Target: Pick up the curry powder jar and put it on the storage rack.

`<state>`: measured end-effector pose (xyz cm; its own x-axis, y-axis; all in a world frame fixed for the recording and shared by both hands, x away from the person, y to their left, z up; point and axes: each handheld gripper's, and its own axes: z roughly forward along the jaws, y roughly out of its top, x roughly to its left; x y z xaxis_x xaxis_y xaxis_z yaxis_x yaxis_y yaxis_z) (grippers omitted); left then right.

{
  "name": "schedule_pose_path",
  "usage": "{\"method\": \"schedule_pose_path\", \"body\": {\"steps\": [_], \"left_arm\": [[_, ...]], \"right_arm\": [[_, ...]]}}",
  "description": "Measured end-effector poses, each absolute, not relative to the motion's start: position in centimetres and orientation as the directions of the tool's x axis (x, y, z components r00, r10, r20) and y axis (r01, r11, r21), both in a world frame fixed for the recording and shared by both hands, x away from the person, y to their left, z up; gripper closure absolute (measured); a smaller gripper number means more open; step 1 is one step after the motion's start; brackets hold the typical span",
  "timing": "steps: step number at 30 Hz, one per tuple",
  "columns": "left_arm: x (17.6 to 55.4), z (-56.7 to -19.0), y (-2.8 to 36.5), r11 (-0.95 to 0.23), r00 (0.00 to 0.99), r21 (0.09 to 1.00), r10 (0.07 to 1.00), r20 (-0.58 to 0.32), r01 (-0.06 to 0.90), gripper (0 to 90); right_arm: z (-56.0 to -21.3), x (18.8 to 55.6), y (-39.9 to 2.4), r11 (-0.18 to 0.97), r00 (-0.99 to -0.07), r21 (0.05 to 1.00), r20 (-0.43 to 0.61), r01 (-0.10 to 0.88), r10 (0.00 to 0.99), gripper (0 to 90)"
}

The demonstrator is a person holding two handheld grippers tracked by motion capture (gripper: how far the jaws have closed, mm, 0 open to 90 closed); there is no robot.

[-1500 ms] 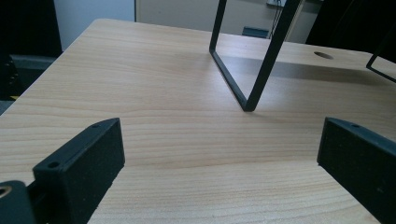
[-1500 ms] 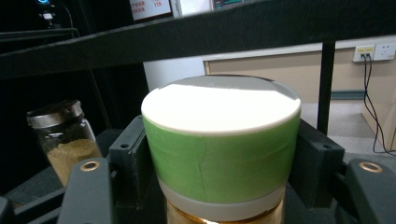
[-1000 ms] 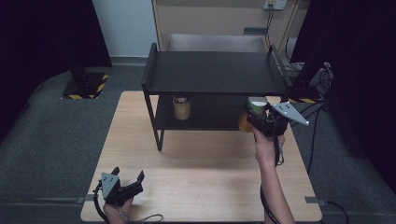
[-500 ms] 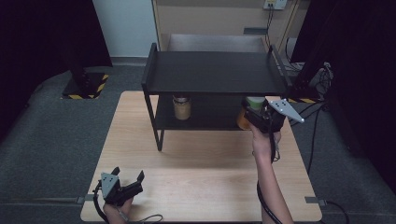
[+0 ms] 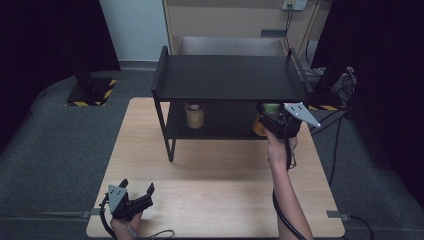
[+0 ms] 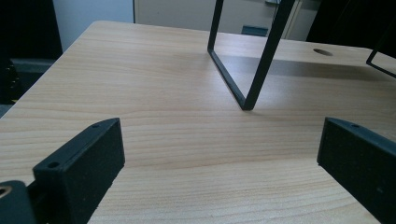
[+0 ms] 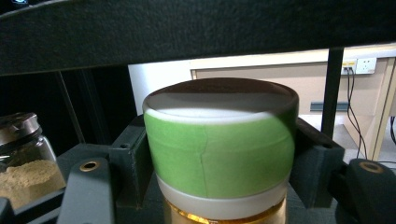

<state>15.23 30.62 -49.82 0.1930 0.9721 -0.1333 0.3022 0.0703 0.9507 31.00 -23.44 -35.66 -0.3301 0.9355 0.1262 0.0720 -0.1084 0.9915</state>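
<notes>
Right gripper view: right gripper [image 7: 219,154] clamped on green-lidded jar [image 7: 219,144], frame centre, under shelf [image 7: 187,32] top. Left gripper [image 5: 131,198] spread, idle, lower left of high view. Risk: lid strikes shelf edge, jar slips; second jar [image 7: 25,158] close.

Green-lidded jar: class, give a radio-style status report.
Right gripper shut on green-lidded jar, at lower shelf. Left gripper open, idle on table. Top shelf close overhead; spice jar well aside.

Green-lidded jar [image 7: 219,149] w/ amber contents, upright, at lower shelf [image 5: 225,131] right end under top board.
</notes>
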Motion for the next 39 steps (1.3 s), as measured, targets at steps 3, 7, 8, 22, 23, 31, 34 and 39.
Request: {"method": "schedule_pose_path", "body": {"steps": [3,7,8,22,23,31,34,39], "left_arm": [[15.2,-49.8,30.6,0.070,0.193,0.950,0.972,-0.134,0.303,0.0],[15.3,-49.8,30.6,0.070,0.194,0.950,0.972,-0.134,0.305,0.0],[15.3,-49.8,30.7,0.070,0.194,0.950,0.972,-0.134,0.305,0.0],[15.3,-49.8,30.7,0.072,0.196,0.949,0.971,-0.137,0.308,0.0],[15.3,-49.8,30.7,0.072,0.196,0.949,0.971,-0.137,0.308,0.0],[15.3,-49.7,30.7,0.070,0.196,0.948,0.971,-0.136,0.310,0.0],[15.3,-49.7,30.7,0.070,0.196,0.948,0.971,-0.136,0.309,0.0],[15.4,-49.7,30.7,0.070,0.197,0.948,0.971,-0.136,0.310,0.0]], "right_arm": [[-35.6,31.3,-23.3,-0.107,-0.329,0.992,0.124,0.072,0.936,33.4],[-35.6,31.6,-23.2,-0.103,-0.329,0.992,0.122,0.072,0.936,33.4],[-35.6,31.7,-23.2,-0.102,-0.330,0.992,0.120,0.071,0.937,33.4],[-35.8,32.5,-22.6,-0.096,-0.323,0.993,0.111,0.063,0.940,33.4],[-35.8,32.6,-22.6,-0.094,-0.322,0.994,0.109,0.061,0.940,33.3],[-36.3,32.5,-22.5,-0.090,-0.325,0.995,0.099,0.043,0.940,33.1],[-36.4,32.4,-22.5,-0.082,-0.327,0.996,0.090,0.037,0.941,32.9],[-36.7,32.1,-22.4,-0.106,-0.322,0.994,0.108,0.025,0.940,23.0]]}}
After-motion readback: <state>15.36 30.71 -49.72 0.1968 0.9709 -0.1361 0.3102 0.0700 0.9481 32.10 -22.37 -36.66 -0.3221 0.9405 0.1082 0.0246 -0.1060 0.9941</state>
